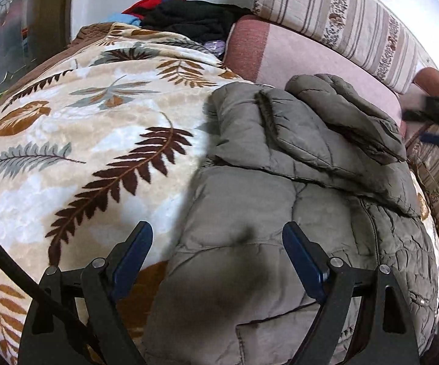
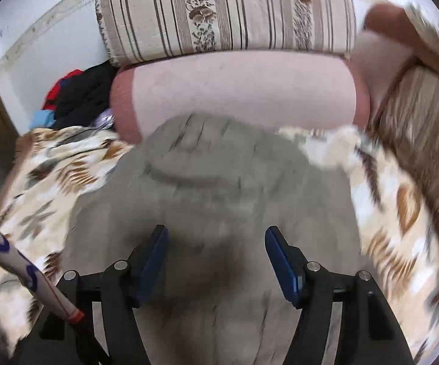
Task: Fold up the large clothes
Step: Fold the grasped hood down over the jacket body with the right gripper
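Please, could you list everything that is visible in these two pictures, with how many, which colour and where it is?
puffer jacket: 1, grey-olive, lying partly folded on the blanket, in front of both claws
blanket: 1, cream with brown and grey leaf print, spread under the jacket
pink cushion: 1, pale pink with darker pink end, behind the jacket
striped cushion: 1, beige with brown stripes and flowers, above the pink cushion against the wall
clothes pile: 1 heap, black, red and light blue, in the far corner beside the pink cushion
left claw: 1, black with blue pads, open above the jacket
right claw: 1, black with blue pads, open above the jacket; picture blurred
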